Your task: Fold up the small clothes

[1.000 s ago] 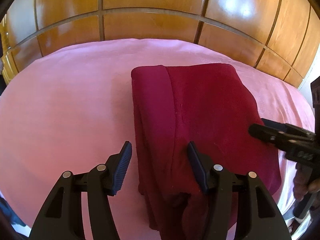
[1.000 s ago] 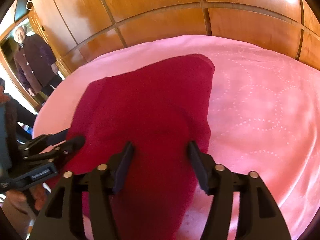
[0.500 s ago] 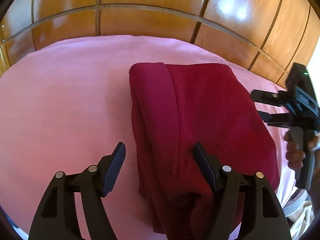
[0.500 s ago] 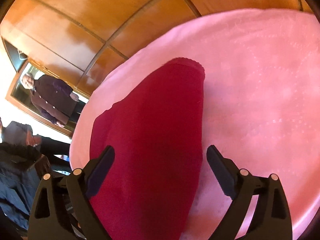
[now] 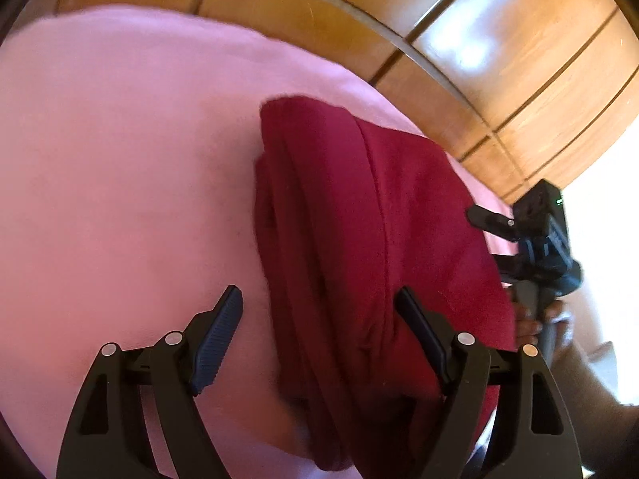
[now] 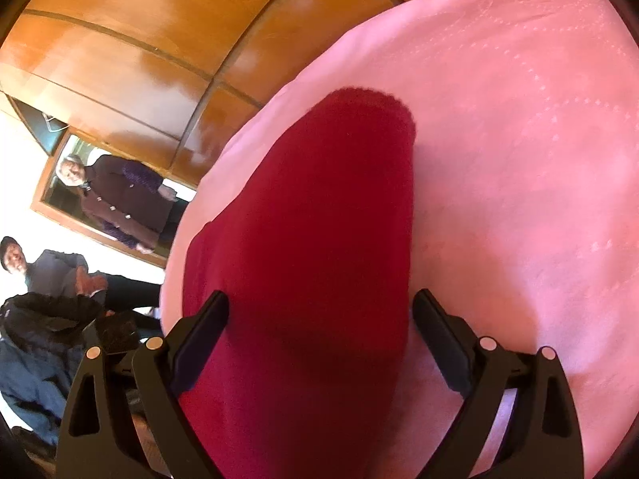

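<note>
A dark red garment [image 5: 367, 239] lies folded into a thick stack on a pink bedspread [image 5: 120, 179]. My left gripper [image 5: 319, 319] is open and empty, above the garment's near left edge. The garment also fills the middle of the right wrist view [image 6: 319, 259]. My right gripper [image 6: 319, 319] is open wide and empty, with its jaws on either side of the garment's near end. The right gripper also shows in the left wrist view [image 5: 491, 235], at the garment's right side.
A glossy wooden panelled wall [image 5: 479, 40] runs along the far side of the bed. In the right wrist view two people [image 6: 116, 195] stand off the bed's left side, one seen in a framed opening.
Both views have tilted and pulled back a little from the garment. The right gripper's jaws opened wider. The left gripper stayed open. The garment has not moved.
</note>
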Available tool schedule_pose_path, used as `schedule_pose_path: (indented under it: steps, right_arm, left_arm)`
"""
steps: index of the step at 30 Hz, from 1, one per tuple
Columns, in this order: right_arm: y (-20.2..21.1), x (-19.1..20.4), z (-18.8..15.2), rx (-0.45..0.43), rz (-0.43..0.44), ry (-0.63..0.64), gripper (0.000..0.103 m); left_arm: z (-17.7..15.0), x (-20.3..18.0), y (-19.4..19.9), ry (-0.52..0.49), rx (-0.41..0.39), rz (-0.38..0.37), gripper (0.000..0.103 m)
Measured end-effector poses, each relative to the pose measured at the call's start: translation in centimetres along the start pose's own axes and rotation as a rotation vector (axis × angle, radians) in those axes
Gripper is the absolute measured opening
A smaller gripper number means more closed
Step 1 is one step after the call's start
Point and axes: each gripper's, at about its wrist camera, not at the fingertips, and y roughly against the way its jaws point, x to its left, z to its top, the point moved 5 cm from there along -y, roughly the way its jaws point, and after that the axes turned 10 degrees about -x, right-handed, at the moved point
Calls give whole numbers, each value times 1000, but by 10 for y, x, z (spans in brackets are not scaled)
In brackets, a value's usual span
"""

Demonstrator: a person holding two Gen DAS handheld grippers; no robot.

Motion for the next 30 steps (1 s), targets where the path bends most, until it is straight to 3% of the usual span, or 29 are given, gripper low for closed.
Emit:
schedule_pose_path:
  steps: [5, 7, 10, 14, 22, 27, 30]
  right_arm:
    - [-2, -2, 0, -4, 36, -25, 84]
    - [-4, -2, -4, 1, 41, -16, 80]
    - [-7, 3, -8, 18, -8, 24, 65]
    - [1, 14, -14, -4, -37, 69, 50]
    - [44, 32, -31, -91, -87, 98, 44]
    - [104, 21, -44, -184, -121, 69, 44]
    - [157, -4, -47, -250, -191, 44, 44]
  left_arm:
    - [0, -1, -5, 42, 26, -52, 75]
    - [-3, 0, -9, 83, 37, -106, 59]
    - [-5, -1, -8, 87, 17, -128, 47]
    - [-6, -2, -6, 94, 3, -148, 41]
    - [-15, -29, 8, 49, -5, -166, 35]
    - [-31, -90, -3, -54, 39, -238, 35]
    - [-38, -128, -27, -93, 86, -293, 35]
